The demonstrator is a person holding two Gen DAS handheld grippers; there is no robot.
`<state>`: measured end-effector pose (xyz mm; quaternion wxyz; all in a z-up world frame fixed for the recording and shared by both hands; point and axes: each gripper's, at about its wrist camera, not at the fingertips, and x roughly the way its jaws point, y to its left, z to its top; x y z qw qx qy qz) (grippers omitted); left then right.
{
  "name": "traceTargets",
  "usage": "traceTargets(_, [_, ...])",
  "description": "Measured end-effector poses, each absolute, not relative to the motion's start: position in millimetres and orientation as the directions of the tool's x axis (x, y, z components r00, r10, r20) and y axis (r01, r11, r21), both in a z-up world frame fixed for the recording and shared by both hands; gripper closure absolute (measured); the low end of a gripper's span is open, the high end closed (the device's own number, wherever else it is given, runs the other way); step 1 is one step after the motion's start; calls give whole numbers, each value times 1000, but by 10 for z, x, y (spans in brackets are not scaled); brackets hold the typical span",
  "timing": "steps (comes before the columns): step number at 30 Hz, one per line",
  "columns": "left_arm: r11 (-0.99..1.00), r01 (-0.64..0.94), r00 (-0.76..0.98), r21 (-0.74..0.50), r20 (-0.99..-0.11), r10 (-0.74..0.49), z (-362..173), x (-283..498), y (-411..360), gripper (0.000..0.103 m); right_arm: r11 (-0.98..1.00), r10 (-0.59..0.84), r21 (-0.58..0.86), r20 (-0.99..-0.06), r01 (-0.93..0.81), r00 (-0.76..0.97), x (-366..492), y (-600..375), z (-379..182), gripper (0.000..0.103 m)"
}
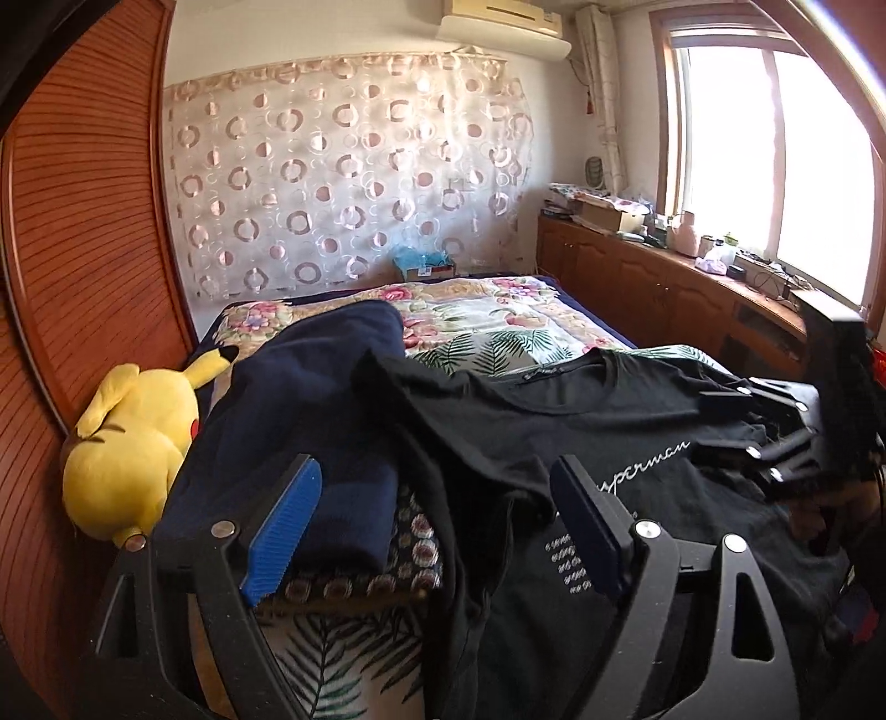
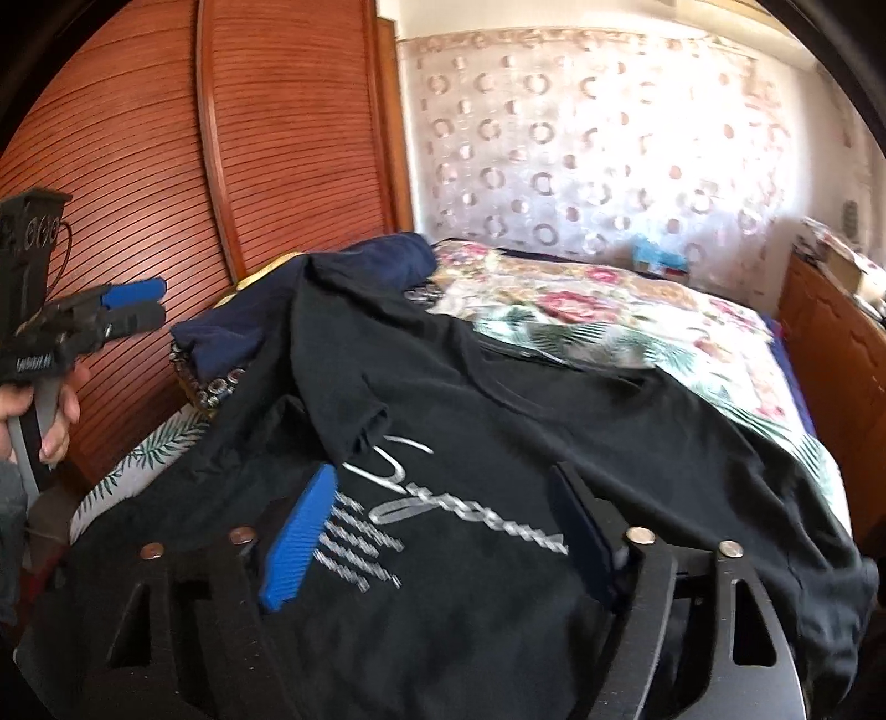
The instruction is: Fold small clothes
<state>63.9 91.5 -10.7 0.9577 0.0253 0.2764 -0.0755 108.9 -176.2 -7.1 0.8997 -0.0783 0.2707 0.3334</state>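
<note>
Viewing my black T-shirt spread on the bed: left gripper and right gripper jaws both released above it, nothing grasped

Yellow plush toy beside wooden wardrobe, air conditioner above.

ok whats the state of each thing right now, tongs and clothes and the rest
left tongs: open, nothing gripped
right tongs: open, above the shirt print
black t-shirt: spread on the bed, print up, one sleeve flipped over, not folded
navy garment: folded, lying beside the shirt
yellow plush toy: lying at the bed's edge
</note>
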Motion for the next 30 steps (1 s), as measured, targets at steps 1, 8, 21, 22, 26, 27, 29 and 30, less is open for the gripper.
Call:
traceTargets(1, [988, 156, 835, 4, -535, -130, -123, 625, 938, 17, 752, 568, 41, -548, -658, 614, 1152, -1685, -75, 36])
traceTargets(8, [990, 136, 823, -36, -553, -133, -312, 527, 1029, 10, 667, 613, 47, -602, -744, 512, 1570, -1152, -207, 53])
traceTargets(21, [990, 128, 793, -67, -592, -142, -606, 405, 1051, 10, 591, 557, -18, -715, -807, 423, 2024, -658, -509, 100])
traceTargets(22, [989, 127, 792, -70, -593, -144, -611, 397, 1051, 10, 595, 560, -18, -708, -803, 431, 2051, -657, -492, 100])
traceTargets(26, [989, 128, 790, -77, -595, -149, -623, 395, 1059, 10, 630, 572, -13, -669, -776, 475, 2185, -723, -348, 100])
traceTargets(27, [989, 130, 790, -77, -595, -150, -626, 395, 1047, 10, 650, 557, -28, -662, -759, 502, 2233, -724, -323, 100])
traceTargets(29, [988, 130, 788, -78, -597, -151, -635, 411, 1041, 10, 693, 526, -33, -660, -720, 537, 2390, -774, -307, 100])
traceTargets(30, [988, 132, 788, -81, -597, -154, -638, 413, 1028, 10, 728, 491, -45, -662, -684, 566, 2486, -774, -315, 100])
